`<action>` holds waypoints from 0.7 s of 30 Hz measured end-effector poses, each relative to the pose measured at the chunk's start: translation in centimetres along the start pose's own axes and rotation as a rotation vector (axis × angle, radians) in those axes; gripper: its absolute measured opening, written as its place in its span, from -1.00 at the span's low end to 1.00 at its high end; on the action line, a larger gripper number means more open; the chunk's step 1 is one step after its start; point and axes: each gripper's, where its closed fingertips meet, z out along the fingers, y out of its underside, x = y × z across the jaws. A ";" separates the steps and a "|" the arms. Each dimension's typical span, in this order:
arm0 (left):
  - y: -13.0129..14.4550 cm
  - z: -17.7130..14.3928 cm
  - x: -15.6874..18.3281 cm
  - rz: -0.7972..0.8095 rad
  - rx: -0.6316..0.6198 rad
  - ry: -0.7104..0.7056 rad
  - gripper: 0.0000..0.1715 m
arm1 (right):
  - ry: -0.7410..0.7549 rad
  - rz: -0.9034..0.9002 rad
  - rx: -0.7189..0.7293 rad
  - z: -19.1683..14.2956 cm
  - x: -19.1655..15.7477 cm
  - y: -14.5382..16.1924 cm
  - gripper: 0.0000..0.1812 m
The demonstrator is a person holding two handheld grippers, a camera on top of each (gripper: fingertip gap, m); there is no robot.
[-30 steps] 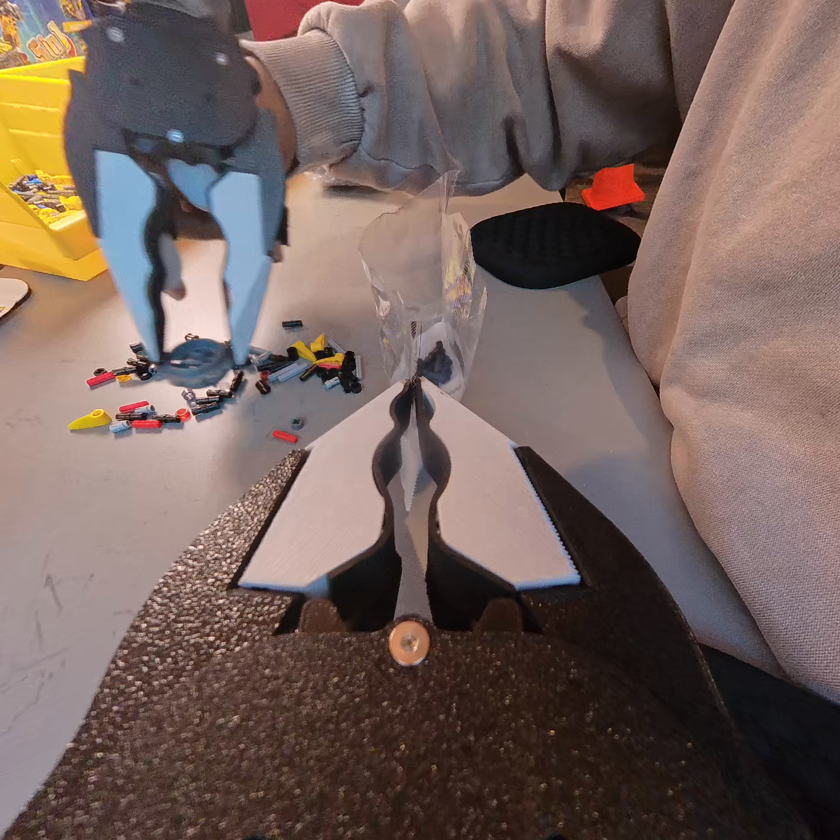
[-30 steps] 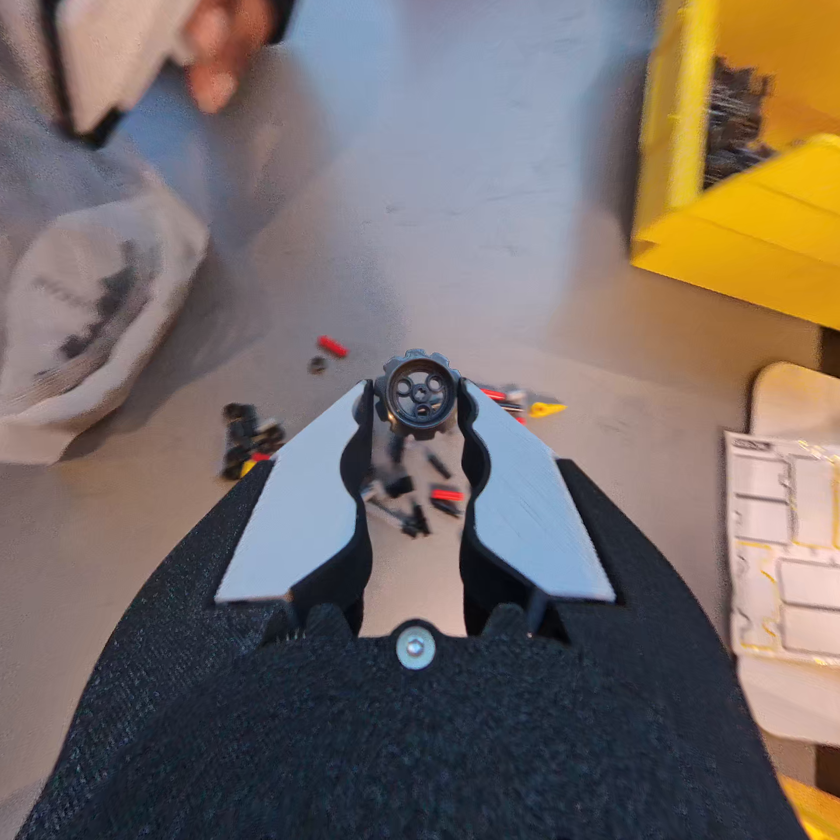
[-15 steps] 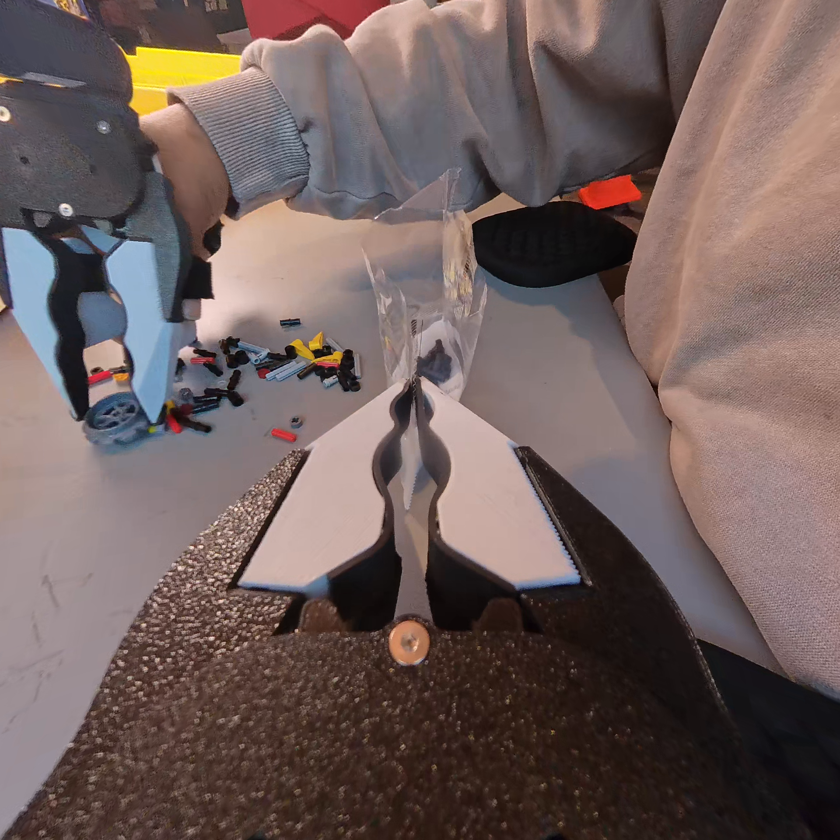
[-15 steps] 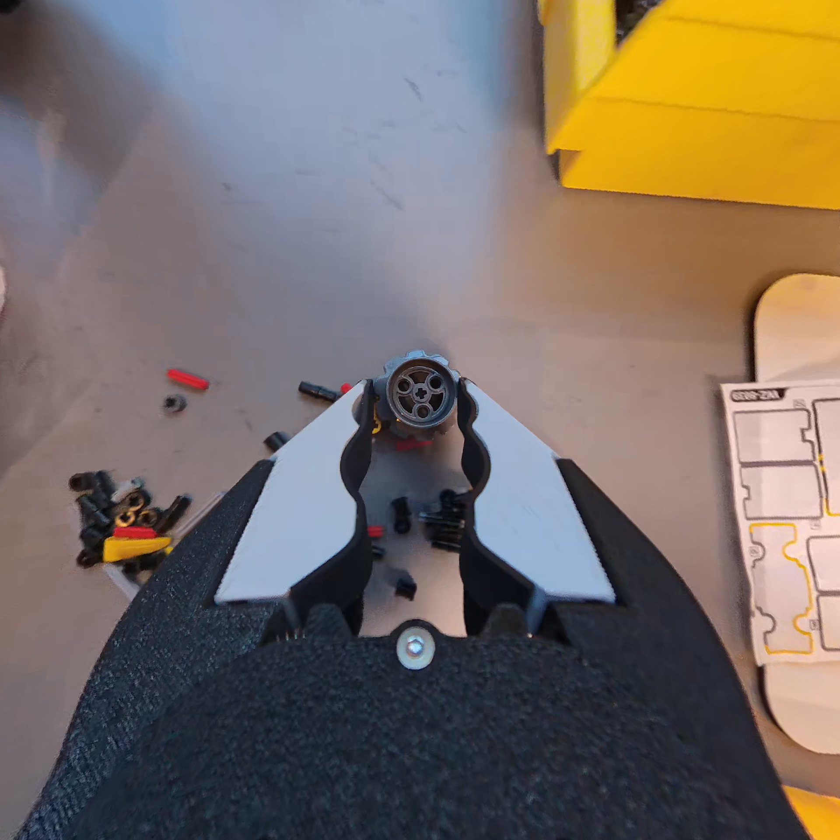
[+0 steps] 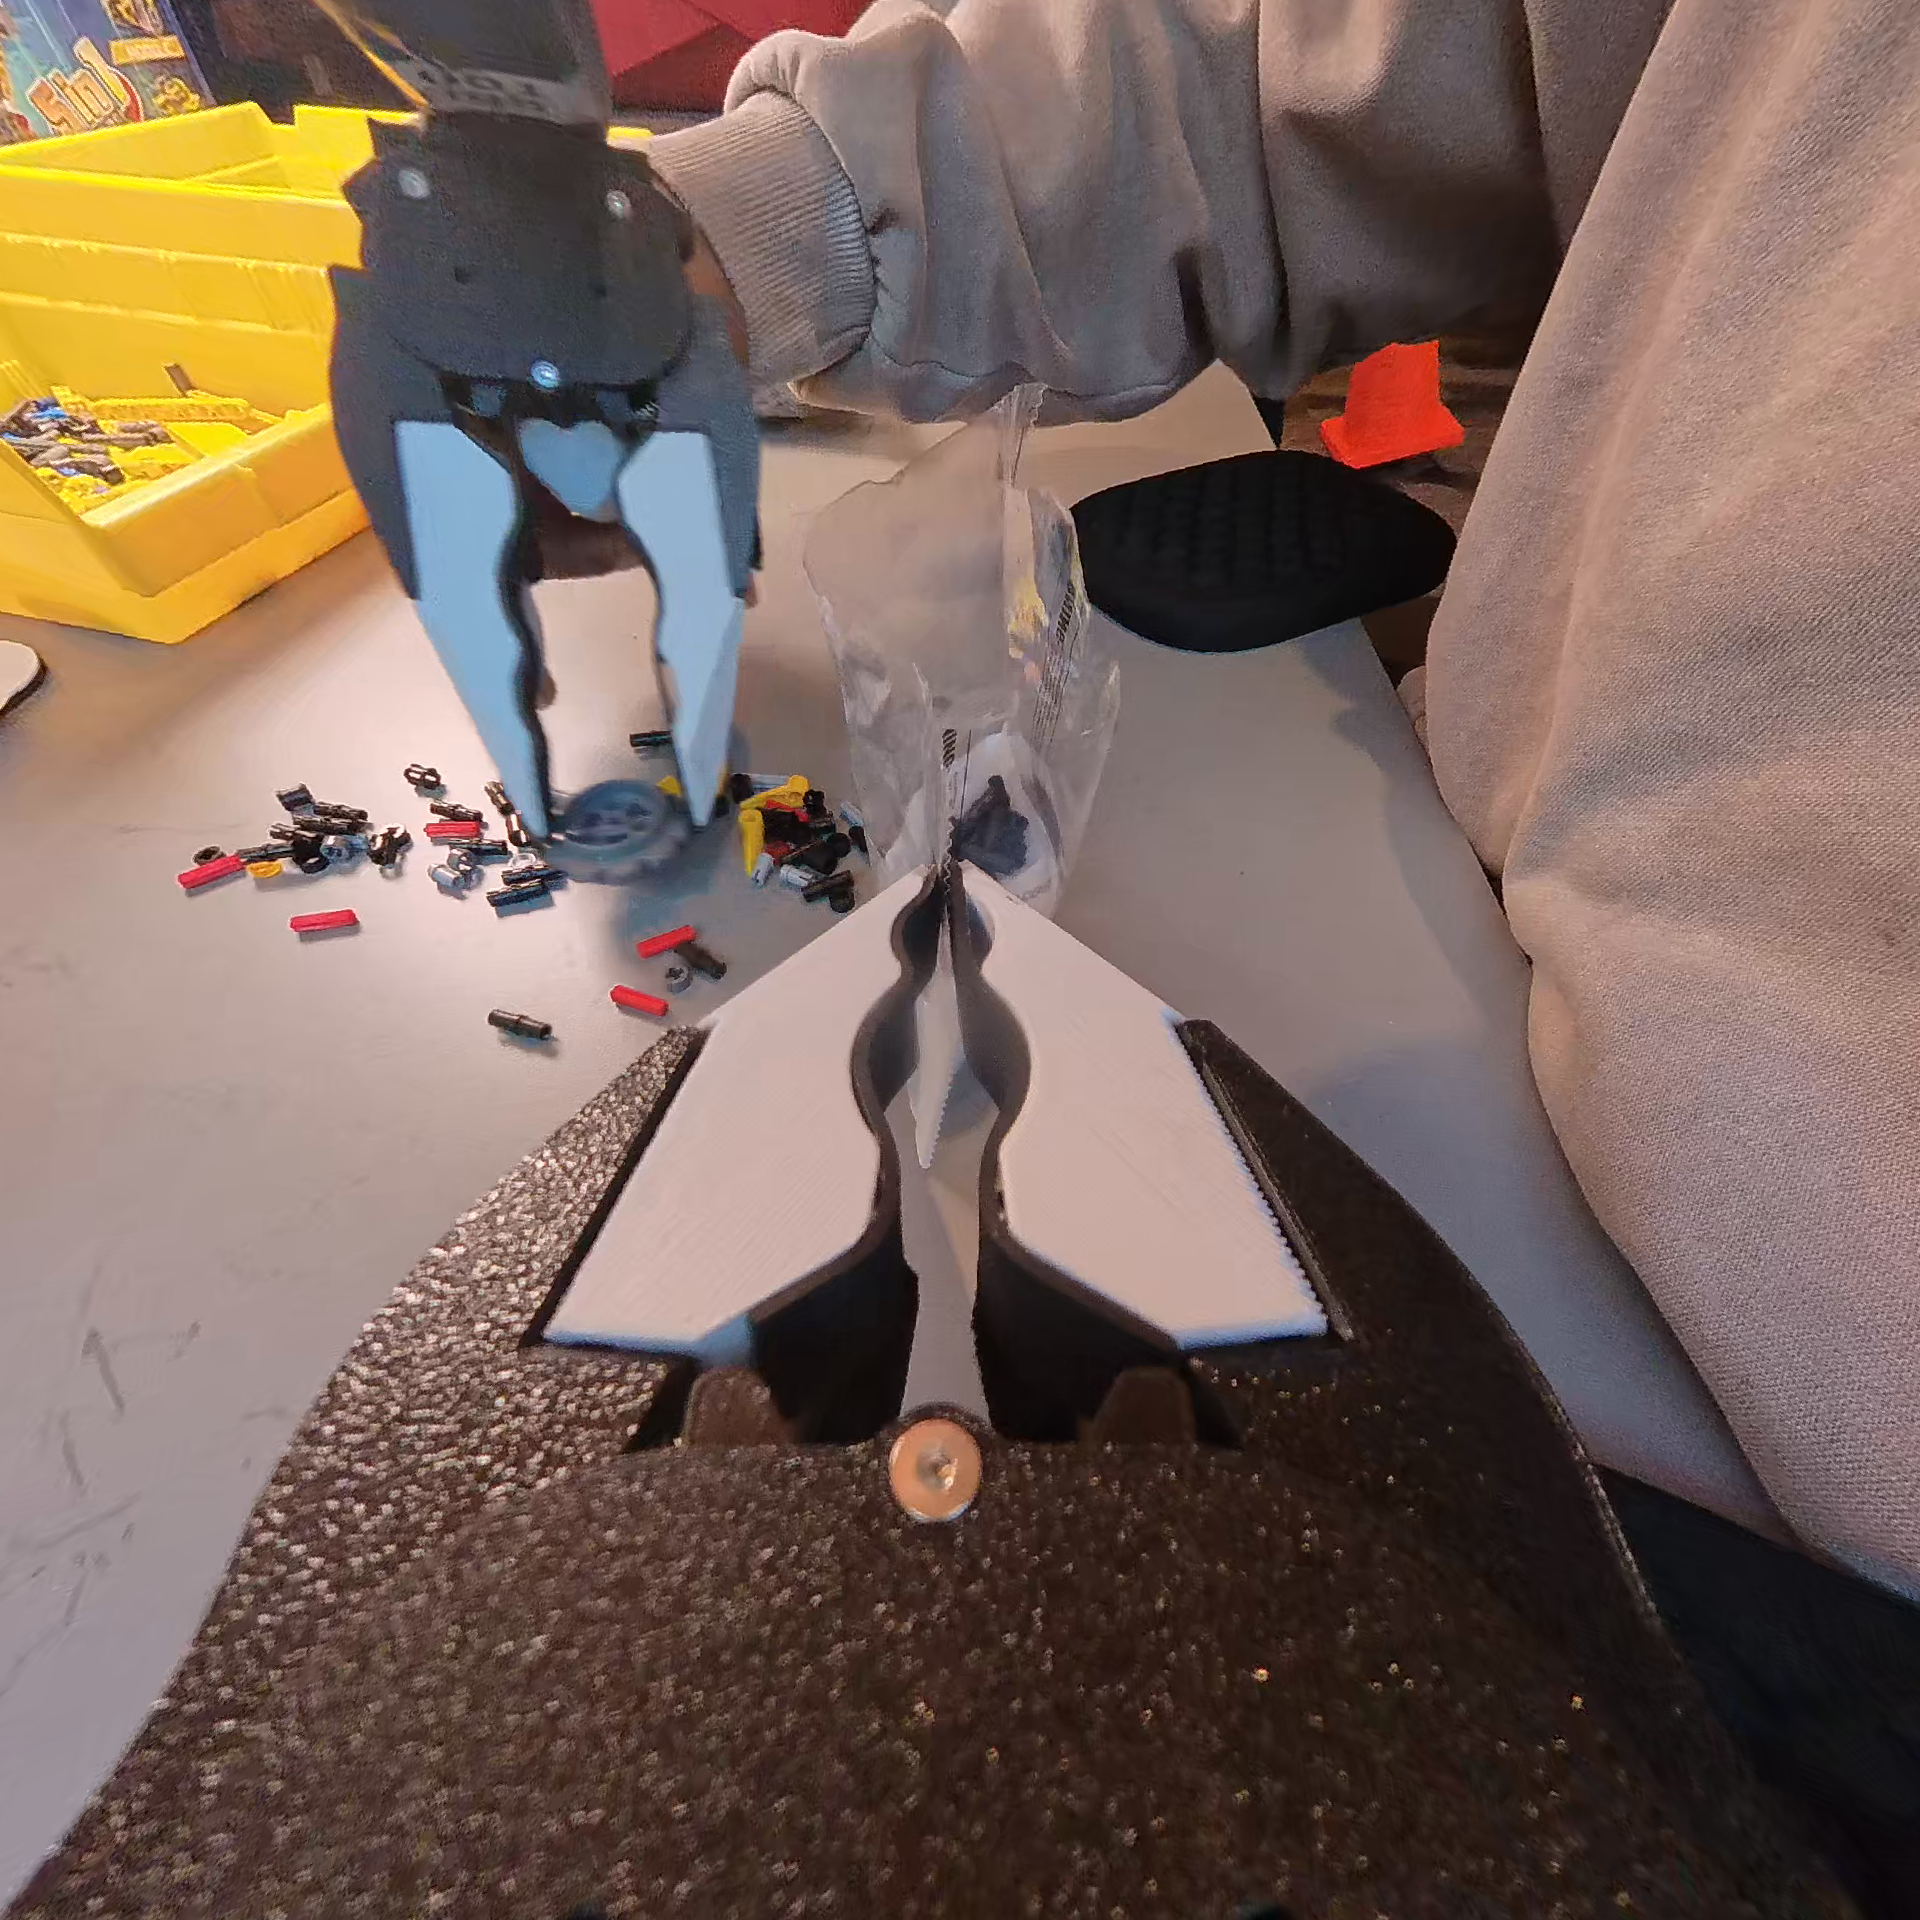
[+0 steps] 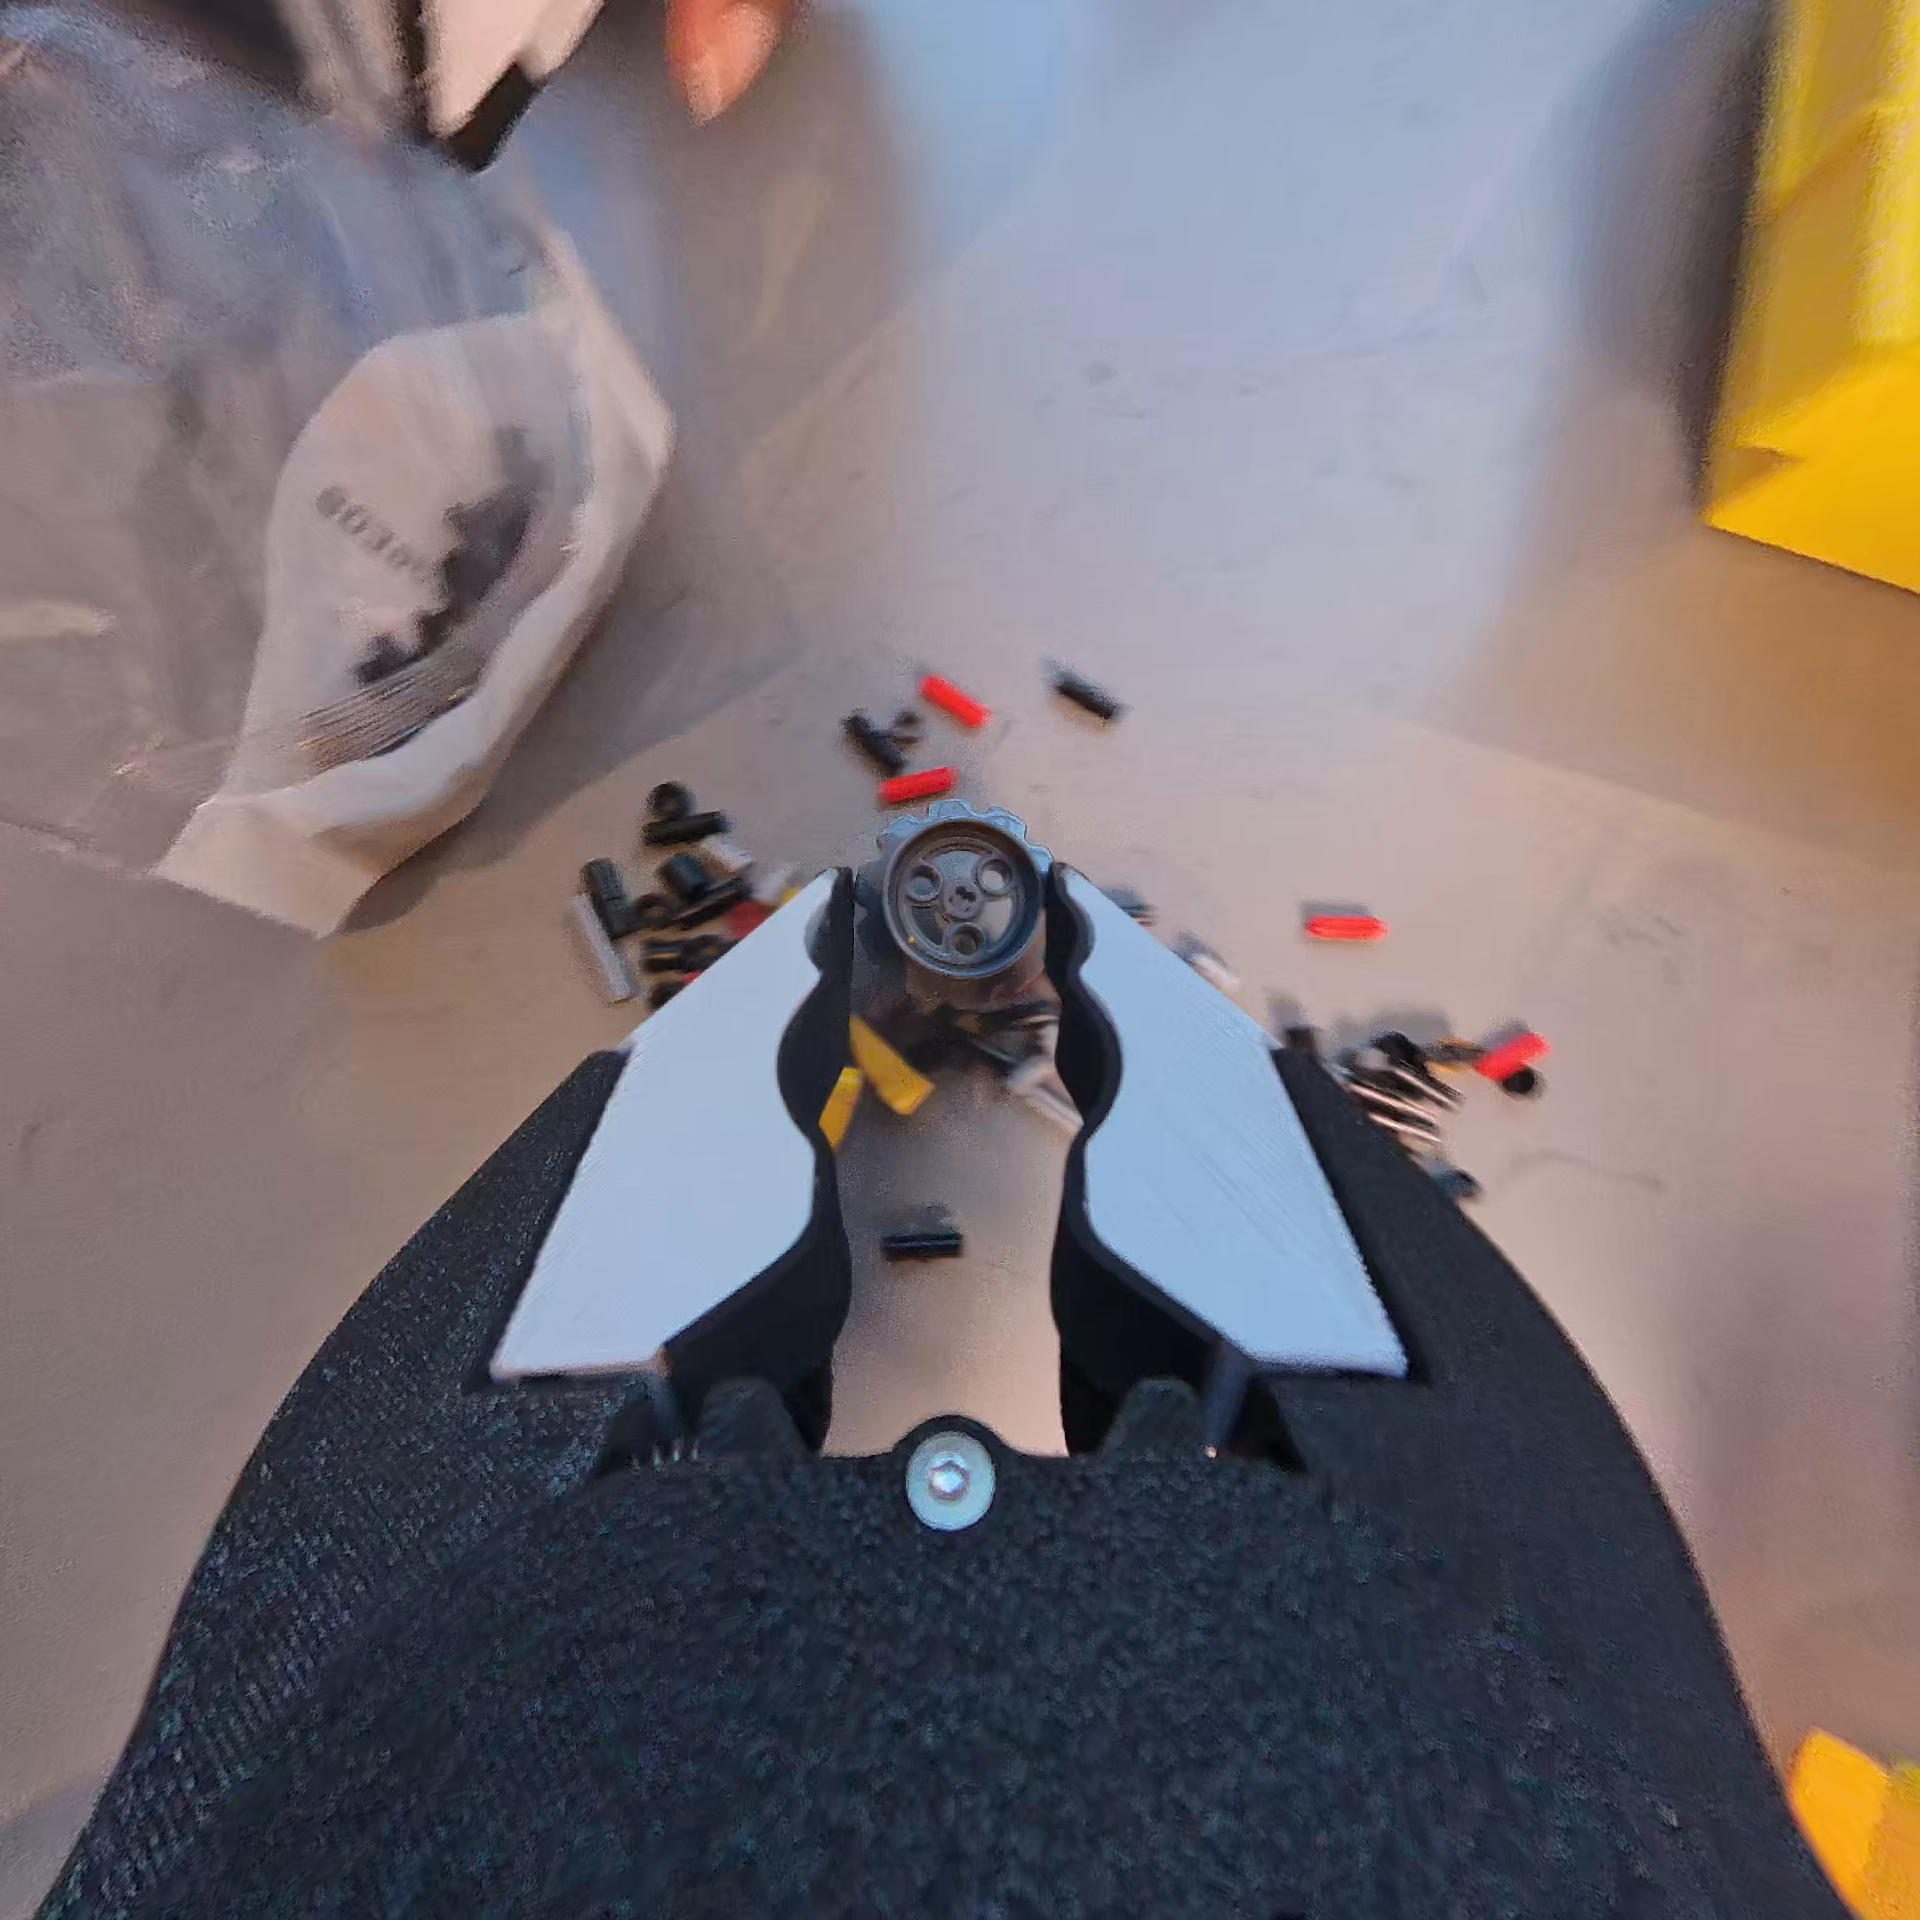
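**Two grippers over a scatter of small parts**

Grey table, scuffed, is seen in both views. A beige sleeve reaches in from the right of the left wrist view, ending at the right gripper, which is held steeply nose-down over the tabletop. The left gripper is held low and nearly level.

Yellow bin: its compartments are shown only in the left wrist view; in the right wrist view it appears as a blurred edge. One black pad and one orange block are seen only from the left.

Clear plastic bag: one, standing upright, its serrated edge pinched between the fully closed left fingers. A few dark parts lie in its bottom.

Grey wheel: one, clamped between the right fingertips, which are partly closed to its width. Its hub face is shown only in the right wrist view. It is held just above the loose pieces, which number several dozen: black pins mostly, some red, a few yellow.
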 end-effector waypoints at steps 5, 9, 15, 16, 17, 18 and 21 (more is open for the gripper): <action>0.0 0.0 0.0 -0.001 0.001 -0.004 -1.00 | 0.330 0.317 0.021 -2.0 10.9 2.5 -0.60; 0.0 -0.1 -0.2 -0.004 0.002 -0.012 -1.00 | 0.375 0.425 -0.038 -1.0 14.7 4.8 -0.61; 0.1 -0.2 0.0 -0.002 0.002 -0.004 -1.00 | 0.241 0.288 -0.046 0.3 10.9 3.2 -0.61; 0.1 -0.2 0.0 -0.001 0.001 0.000 -1.00 | 0.225 0.256 -0.049 0.3 9.9 3.1 -0.61; 0.1 -0.2 0.1 0.000 0.001 0.002 -1.00 | 0.206 0.227 -0.046 0.3 8.7 2.9 -0.61; 0.1 -0.2 0.1 0.002 0.000 0.004 -1.00 | 0.189 0.208 -0.042 0.3 7.7 2.8 -0.61; 0.1 -0.2 0.2 0.006 -0.001 0.006 -1.00 | 0.136 0.135 -0.031 0.0 4.3 2.6 -0.61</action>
